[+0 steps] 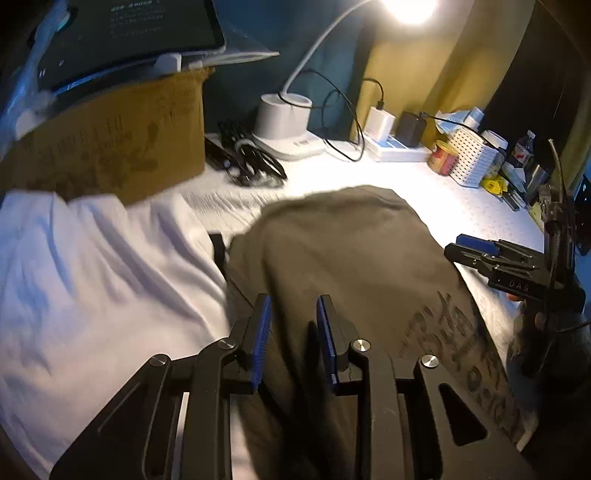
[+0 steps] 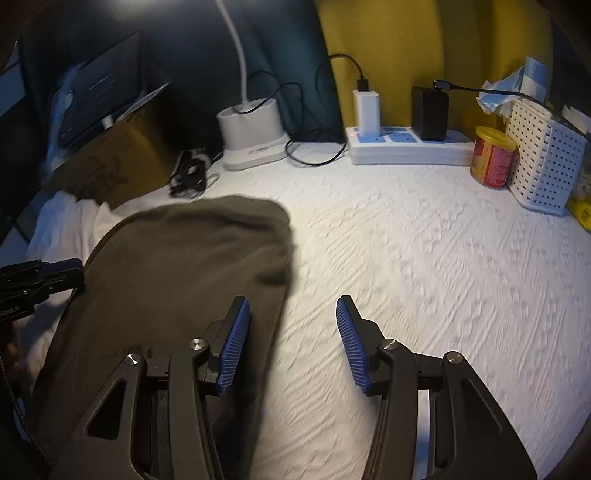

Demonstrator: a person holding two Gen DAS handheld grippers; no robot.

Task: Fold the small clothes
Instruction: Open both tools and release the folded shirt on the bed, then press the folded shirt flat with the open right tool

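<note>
Olive garment (image 1: 343, 266) lies under left gripper (image 1: 293, 314) (jaws apart).

My other claw, the right gripper (image 1: 476, 245), carries small pale letters on its black body that read "DAS"; from my right wrist view the left gripper (image 2: 55, 273) shows a pale word on its side, cut by the edge of the view, too small for me to make out; the dark garment (image 1: 351, 266) bears a large dark print along its near edge, the characters too blurred to read; the cardboard box (image 1: 110, 147) has dark printed characters on its face, smeared beyond reading; the screen (image 1: 122, 26) on top of it shows pale lines of text, illegible; the yellow can (image 2: 493, 157) has a red label, unreadable.
</note>
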